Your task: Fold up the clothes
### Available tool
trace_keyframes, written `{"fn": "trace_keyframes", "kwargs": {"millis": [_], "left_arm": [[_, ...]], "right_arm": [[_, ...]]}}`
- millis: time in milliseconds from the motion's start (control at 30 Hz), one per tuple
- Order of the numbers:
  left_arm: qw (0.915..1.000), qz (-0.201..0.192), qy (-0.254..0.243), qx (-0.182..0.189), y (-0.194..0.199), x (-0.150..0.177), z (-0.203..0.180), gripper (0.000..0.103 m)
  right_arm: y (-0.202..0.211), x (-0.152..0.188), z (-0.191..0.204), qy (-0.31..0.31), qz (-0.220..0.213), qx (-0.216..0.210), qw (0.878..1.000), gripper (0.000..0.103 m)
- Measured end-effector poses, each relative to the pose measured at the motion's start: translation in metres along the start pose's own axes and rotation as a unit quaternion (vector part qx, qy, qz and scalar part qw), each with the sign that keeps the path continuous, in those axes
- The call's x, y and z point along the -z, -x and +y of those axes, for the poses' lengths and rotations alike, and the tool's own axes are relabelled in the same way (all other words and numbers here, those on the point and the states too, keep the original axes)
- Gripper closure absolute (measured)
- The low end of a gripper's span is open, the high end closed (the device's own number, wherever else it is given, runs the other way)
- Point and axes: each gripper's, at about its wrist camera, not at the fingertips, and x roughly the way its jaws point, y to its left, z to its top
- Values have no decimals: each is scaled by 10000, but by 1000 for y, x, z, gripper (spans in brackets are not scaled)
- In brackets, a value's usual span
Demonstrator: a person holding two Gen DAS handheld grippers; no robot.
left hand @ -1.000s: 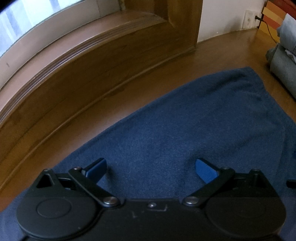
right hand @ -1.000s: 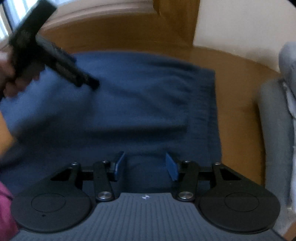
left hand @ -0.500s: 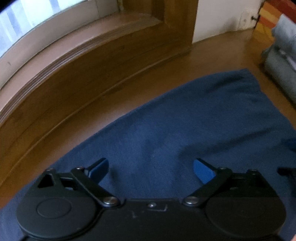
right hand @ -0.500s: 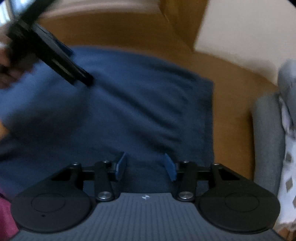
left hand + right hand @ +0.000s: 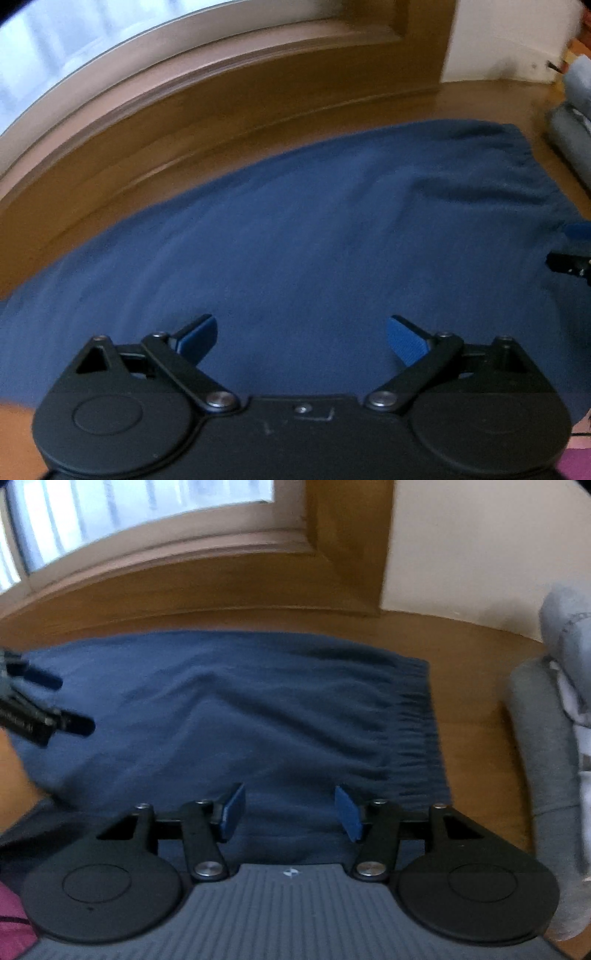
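Observation:
A dark blue garment (image 5: 314, 236) lies spread flat on the wooden surface; in the right wrist view (image 5: 229, 716) its gathered waistband runs down the right side. My left gripper (image 5: 301, 336) is open and empty, low over the garment's near part. My right gripper (image 5: 290, 810) is open and empty above the garment's near edge, close to the waistband. The right gripper's tip shows at the right edge of the left wrist view (image 5: 576, 247). The left gripper shows at the left edge of the right wrist view (image 5: 44, 709).
A wooden window sill and frame (image 5: 221, 92) runs along the far side. A stack of folded grey and white clothes (image 5: 554, 746) stands to the right of the garment. Bare wood (image 5: 472, 701) separates them. A pink cloth (image 5: 11, 923) shows at the bottom left.
Both grippers have drawn back toward the near edge of the garment and tilted up. The garment lies flatter, and the window now shows in the right wrist view. Both stay open.

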Motion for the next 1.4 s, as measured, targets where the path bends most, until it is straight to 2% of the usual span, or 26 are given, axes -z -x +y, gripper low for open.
{"fn": "trace_keyframes", "kwargs": {"millis": [100,133,200,300,433,600,867,1033,1133,1267,1400], "left_arm": [[9991,52,359,-204,20,15,3,5],[9985,48,480,-251,12,14,-7,5],[9969,11,700,-356,30,32,-9,5],[9948,-39,891,-484,35,47,-26,5],[9934,-8,1006,-551,50,74,-43,5],[9935,-40,1032,-476,60,105,-61,5],[9957,-89,875,-277,80,175,-92,5],[9981,-248,511,-226,67,213,-133,5],[9991,-344,97,-235,46,222,-168,5],[9943,-849,-396,-516,19,226,-209,5],[9953,-877,-290,-302,0,216,-225,6]], "right_arm": [[3,3,9,168,-129,-272,9994,45],[4,5,11,262,-164,-370,9988,45],[6,11,15,444,-187,-564,9972,41],[4,20,20,707,-169,-866,9936,38],[-2,32,28,1095,-89,-881,9900,38],[21,45,28,1051,-369,-1052,9882,38],[65,106,39,760,-709,-608,9927,35],[88,154,41,672,-523,-133,9963,31],[93,178,31,520,-268,11,9983,31],[92,195,11,83,-95,177,9998,30],[83,198,-2,-166,-64,84,9998,30]]}}
